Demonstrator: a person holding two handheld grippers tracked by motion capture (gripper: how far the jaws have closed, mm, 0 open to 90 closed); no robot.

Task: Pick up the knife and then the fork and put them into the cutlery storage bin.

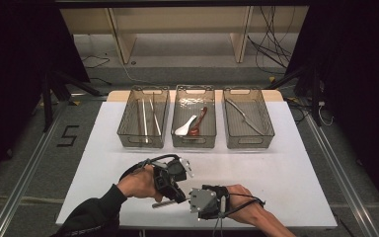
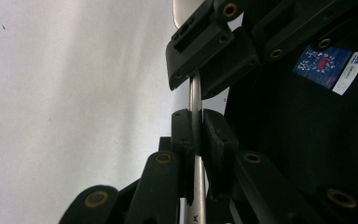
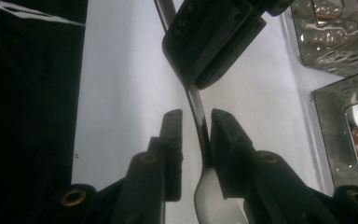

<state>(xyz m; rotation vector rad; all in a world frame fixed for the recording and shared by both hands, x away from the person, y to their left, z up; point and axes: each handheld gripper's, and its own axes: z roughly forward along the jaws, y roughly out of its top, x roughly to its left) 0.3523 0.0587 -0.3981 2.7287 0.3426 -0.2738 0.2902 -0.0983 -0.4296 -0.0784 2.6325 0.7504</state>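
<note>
While three clear bins (image 1: 195,143) sit at the back of the white counter (image 1: 286,173), the left gripper (image 2: 196,133) fingers pinch a metal spoon's (image 2: 195,95) handle near the front edge; the right gripper (image 3: 196,123) fingers bracket it, slightly spread.

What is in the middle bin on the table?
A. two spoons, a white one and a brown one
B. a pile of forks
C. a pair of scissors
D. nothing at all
A: the middle bin holds a white spoon and a brown spoon lying together.
</note>
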